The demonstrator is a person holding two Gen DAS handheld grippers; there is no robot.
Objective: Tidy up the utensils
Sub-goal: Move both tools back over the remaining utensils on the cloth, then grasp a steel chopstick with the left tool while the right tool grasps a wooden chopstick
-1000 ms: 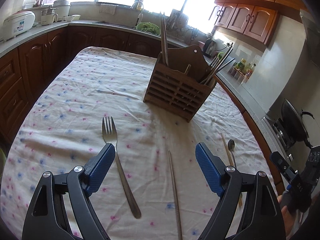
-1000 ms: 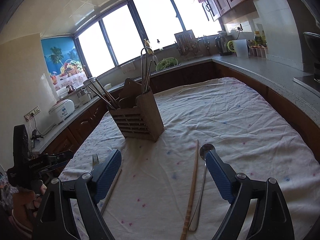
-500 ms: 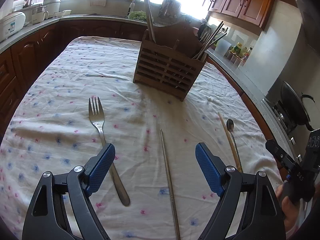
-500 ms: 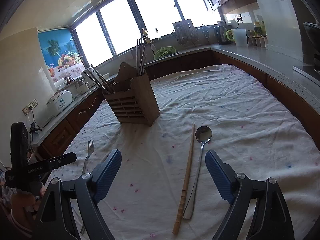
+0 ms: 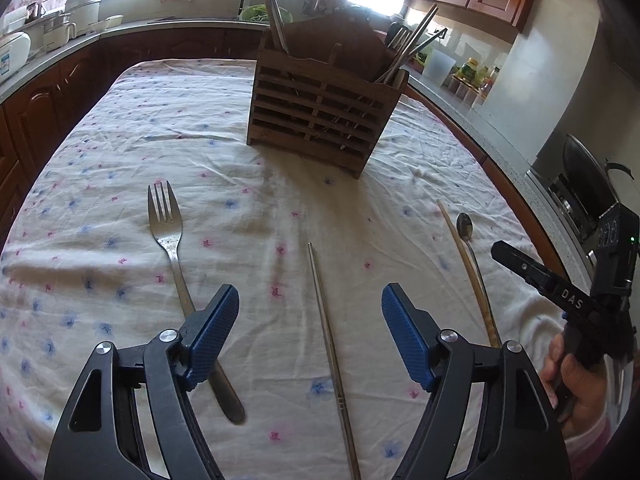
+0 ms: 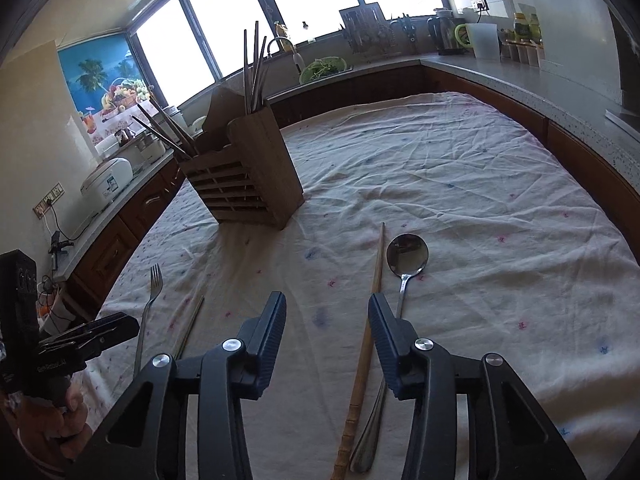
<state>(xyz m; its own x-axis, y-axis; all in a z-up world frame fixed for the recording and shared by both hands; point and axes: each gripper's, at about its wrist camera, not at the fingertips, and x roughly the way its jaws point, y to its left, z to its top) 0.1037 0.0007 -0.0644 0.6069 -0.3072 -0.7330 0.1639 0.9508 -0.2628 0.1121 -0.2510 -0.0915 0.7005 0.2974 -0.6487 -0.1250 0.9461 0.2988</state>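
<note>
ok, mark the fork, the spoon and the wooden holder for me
fork [image 5: 170, 240]: left wrist view, neck below the tines.
spoon [image 6: 407, 253]: right wrist view, middle of the bowl.
wooden holder [image 5: 320, 116]: left wrist view, slatted front.

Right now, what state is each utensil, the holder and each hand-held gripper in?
Fork: flat on the cloth, untouched.
Metal chopstick: flat on the cloth, between the left pads, untouched.
Wooden chopstick: flat on the cloth, beside the spoon.
Spoon: flat, bowl up.
Wooden holder: upright, utensils already standing in it.
Left hand-held gripper: open, jaws just closing, holding nothing.
Right hand-held gripper: open, jaws just closing, holding nothing.
</note>
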